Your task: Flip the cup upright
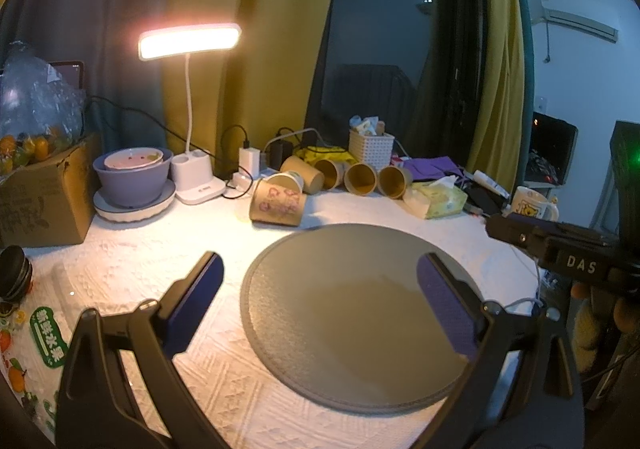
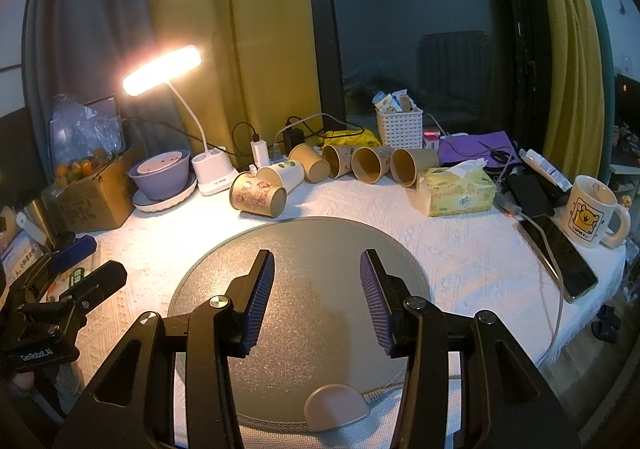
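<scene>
A patterned paper cup [image 1: 276,203] lies on its side on the white tablecloth, just beyond the round grey mat [image 1: 320,329]; it also shows in the right wrist view [image 2: 258,195]. Several more paper cups [image 1: 360,177] lie on their sides in a row behind it, also in the right wrist view [image 2: 370,165]. My left gripper [image 1: 320,269] is open and empty over the mat's near part. My right gripper [image 2: 317,263] is open and empty above the grey mat [image 2: 312,241]. Both are well short of the cups.
A lit desk lamp [image 1: 190,41], purple bowls [image 1: 132,173] and a cardboard box [image 1: 44,193] stand at the left. A tissue pack [image 2: 460,191], a white basket [image 2: 400,127], a phone [image 2: 560,257] and a mug [image 2: 592,211] are at the right.
</scene>
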